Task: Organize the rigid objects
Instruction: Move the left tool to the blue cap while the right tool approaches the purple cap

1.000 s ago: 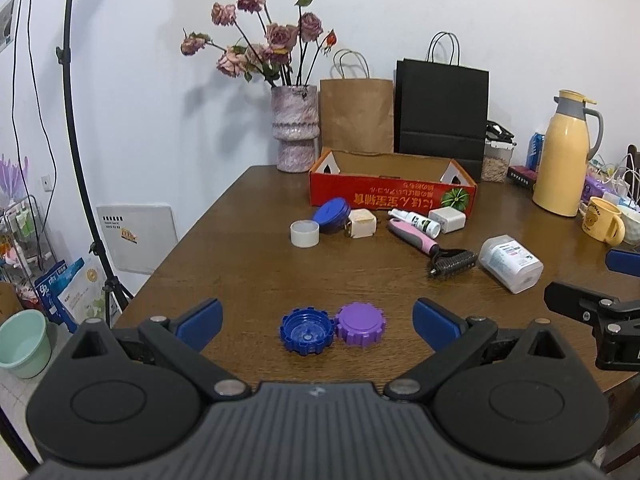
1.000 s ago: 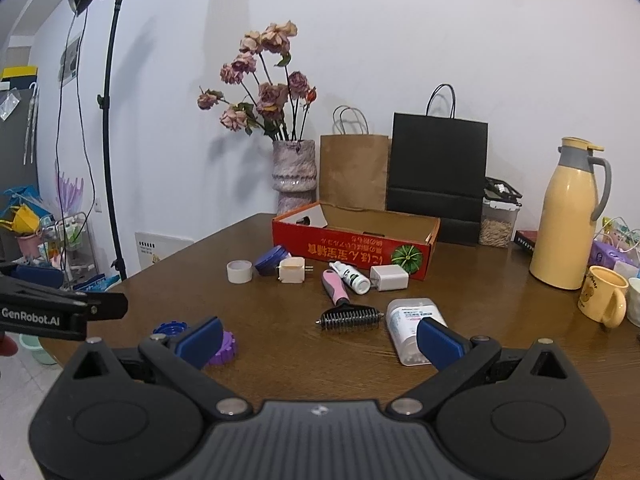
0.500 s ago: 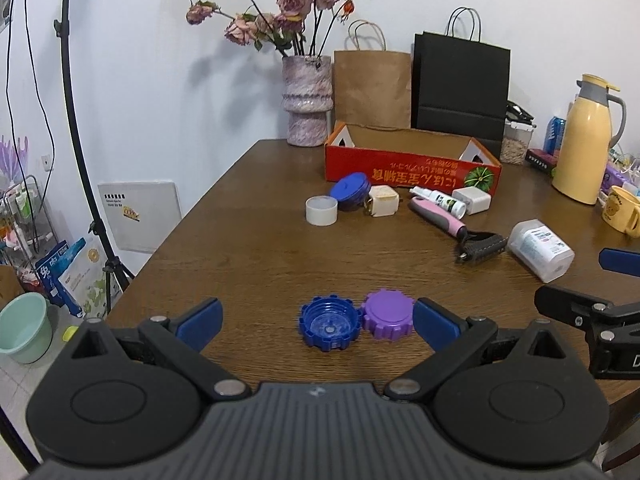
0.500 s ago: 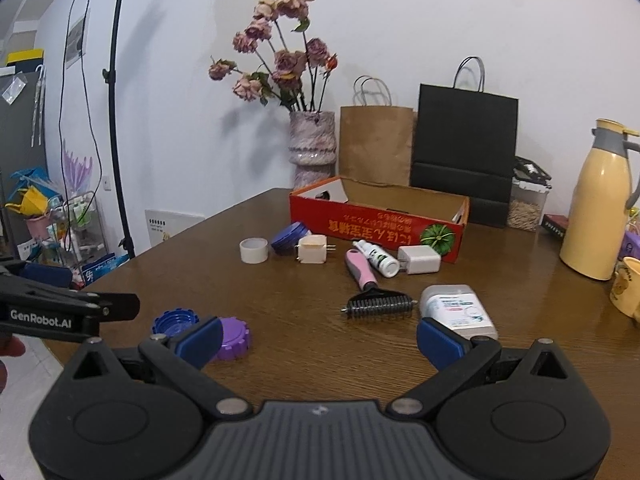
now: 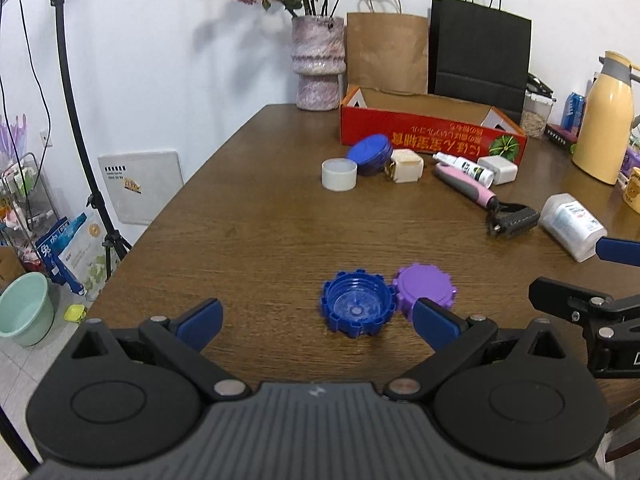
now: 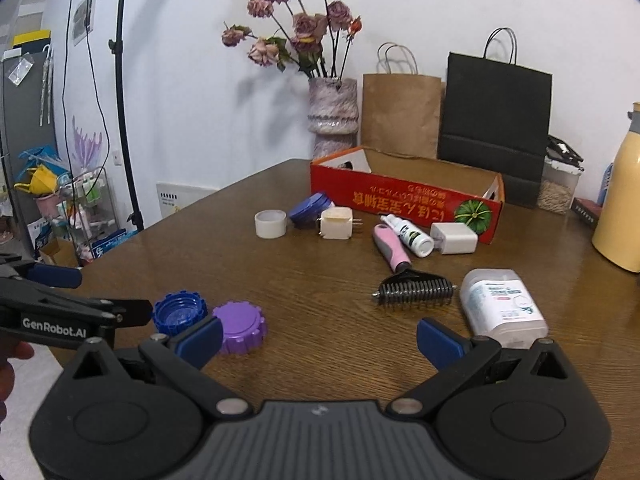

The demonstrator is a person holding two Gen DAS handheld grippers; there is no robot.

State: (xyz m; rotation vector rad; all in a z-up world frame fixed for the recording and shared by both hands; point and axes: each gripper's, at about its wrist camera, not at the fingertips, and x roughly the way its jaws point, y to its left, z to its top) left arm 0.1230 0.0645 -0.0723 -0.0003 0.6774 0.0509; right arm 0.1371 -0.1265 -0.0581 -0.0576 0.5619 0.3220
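Observation:
A blue gear-edged cap (image 5: 356, 308) and a purple one (image 5: 425, 288) lie side by side near the table's front edge, just ahead of my open, empty left gripper (image 5: 318, 322). Both caps also show in the right wrist view, blue (image 6: 180, 311) and purple (image 6: 240, 326). My right gripper (image 6: 318, 340) is open and empty, with a pet comb (image 6: 412, 288) and a white bottle (image 6: 502, 306) ahead. Further back lie a white ring (image 5: 339, 174), a blue lid (image 5: 370, 152), a cream plug (image 5: 406, 165), a spray bottle (image 5: 464, 166) and a white charger (image 5: 498, 169) before the red box (image 5: 432, 136).
A flower vase (image 5: 318, 62), a brown bag (image 5: 386, 54) and a black bag (image 5: 478, 52) stand at the table's back. A yellow thermos (image 5: 608, 120) stands at the right. A lamp stand (image 5: 80, 120) and a green bucket (image 5: 24, 308) are left of the table.
Both grippers have moved forward and tilted down toward the table. The two caps now sit nearer my left gripper's right finger. Nothing was grasped.

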